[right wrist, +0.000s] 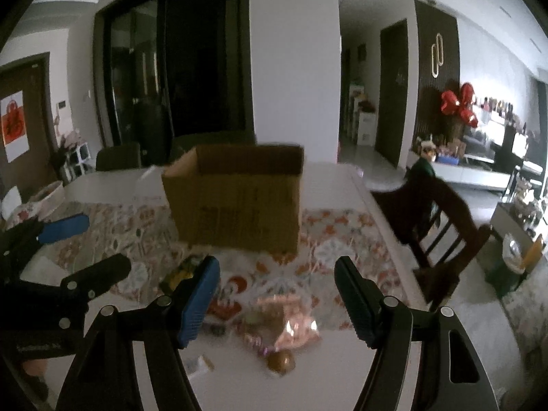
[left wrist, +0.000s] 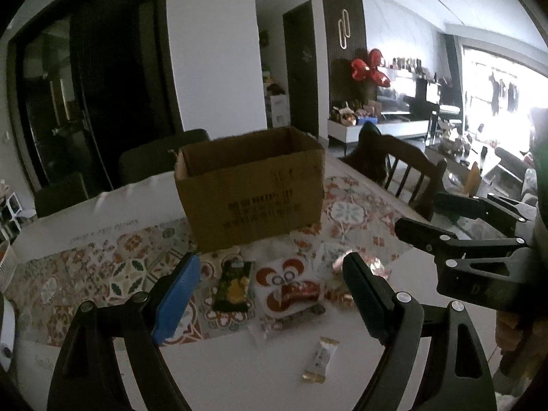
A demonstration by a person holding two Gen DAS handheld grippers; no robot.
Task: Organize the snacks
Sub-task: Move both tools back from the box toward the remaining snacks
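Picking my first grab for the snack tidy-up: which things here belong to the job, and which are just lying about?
Job:
cardboard box, open-topped
green snack packet
red-and-white packet
small wrapped bar
pink foil sweets

Lying about:
wooden chair
white basket
red balloons

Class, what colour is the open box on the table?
Plain brown cardboard box with dark print; clearest in the left wrist view.

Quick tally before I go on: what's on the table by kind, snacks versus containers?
Cardboard box: 1
Green-and-yellow packet: 1
Red-and-white packet: 1
Pink shiny bag: 1
Small white bar: 1
Small clear sachet: 1
Round gold sweet: 1
Total: 7 clearly seen; other small wrapped bits are too blurred to count.
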